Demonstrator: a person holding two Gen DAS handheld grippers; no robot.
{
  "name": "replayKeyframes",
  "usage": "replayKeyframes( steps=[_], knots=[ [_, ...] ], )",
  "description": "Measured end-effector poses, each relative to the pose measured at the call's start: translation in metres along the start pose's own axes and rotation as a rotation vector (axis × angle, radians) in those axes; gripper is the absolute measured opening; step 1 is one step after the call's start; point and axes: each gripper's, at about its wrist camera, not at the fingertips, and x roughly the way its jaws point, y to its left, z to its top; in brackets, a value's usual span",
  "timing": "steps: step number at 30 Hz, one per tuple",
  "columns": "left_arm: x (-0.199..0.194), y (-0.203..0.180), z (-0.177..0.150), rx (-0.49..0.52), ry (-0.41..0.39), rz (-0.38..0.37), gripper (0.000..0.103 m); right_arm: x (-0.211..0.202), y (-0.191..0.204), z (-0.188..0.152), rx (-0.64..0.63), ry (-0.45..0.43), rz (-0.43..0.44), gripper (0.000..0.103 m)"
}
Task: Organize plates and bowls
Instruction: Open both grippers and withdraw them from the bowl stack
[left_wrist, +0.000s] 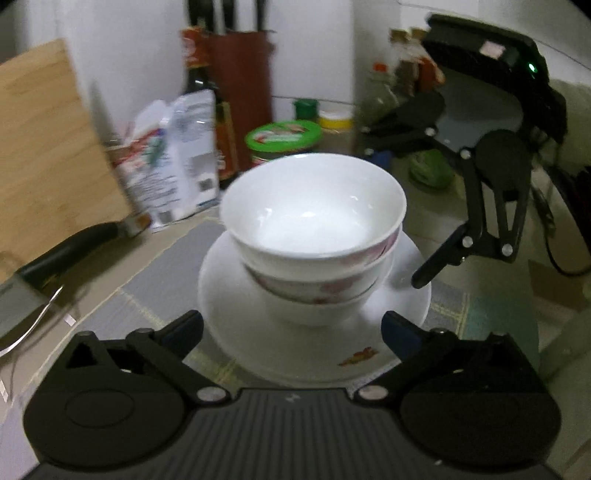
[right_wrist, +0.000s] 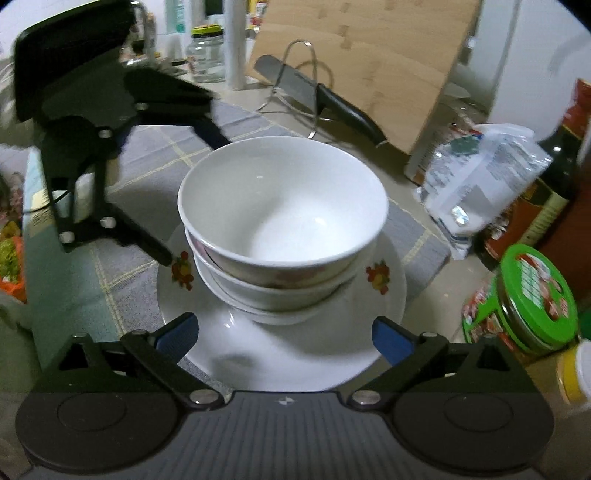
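Note:
A stack of white bowls (left_wrist: 314, 221) with pink flower prints sits on a white plate (left_wrist: 343, 354) with fruit decals, on a grey checked mat. The same stack (right_wrist: 284, 221) and plate (right_wrist: 280, 350) show in the right wrist view. My left gripper (left_wrist: 291, 328) is open and empty, its fingers either side of the plate's near edge. My right gripper (right_wrist: 284, 332) is open and empty, also straddling the plate's edge. Each gripper shows in the other's view: the right one (left_wrist: 480, 229) at the plate's right side, the left one (right_wrist: 122, 192) at its left.
A wooden cutting board (left_wrist: 44, 147) leans on the wall, with a black-handled knife (left_wrist: 66, 254) on a wire rack. A flour bag (left_wrist: 173, 155), dark sauce bottle (left_wrist: 207, 107), green-lidded jar (left_wrist: 284, 136), knife block (left_wrist: 240, 74) and spice jars (left_wrist: 406, 66) stand behind the plate.

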Motion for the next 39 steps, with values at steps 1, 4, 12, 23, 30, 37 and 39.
replayKeyframes(
  steps=[1,4,12,23,30,37,39],
  knots=[
    [-0.006,-0.002,-0.003,-0.017,-0.012,0.029,0.102,-0.003,0.003,0.000,0.014,0.000,-0.011,0.103],
    [-0.017,-0.004,-0.010,-0.075,-0.026,0.104,0.102,-0.010,0.018,0.003,0.049,0.015,-0.072,0.103],
    [-0.061,-0.008,-0.031,-0.207,-0.198,0.144,0.102,-0.017,0.066,0.014,0.321,0.064,-0.246,0.103],
    [-0.112,-0.023,-0.051,-0.365,-0.128,0.269,0.102,-0.045,0.145,0.012,0.827,-0.031,-0.520,0.103],
    [-0.134,-0.033,-0.051,-0.408,-0.069,0.282,0.102,-0.064,0.177,0.015,0.888,-0.064,-0.616,0.103],
    [-0.145,-0.040,-0.046,-0.406,-0.080,0.277,0.102,-0.080,0.193,0.011,0.923,-0.098,-0.631,0.103],
    [-0.146,-0.043,-0.046,-0.400,-0.074,0.286,0.102,-0.082,0.195,0.011,0.926,-0.104,-0.639,0.103]
  ],
)
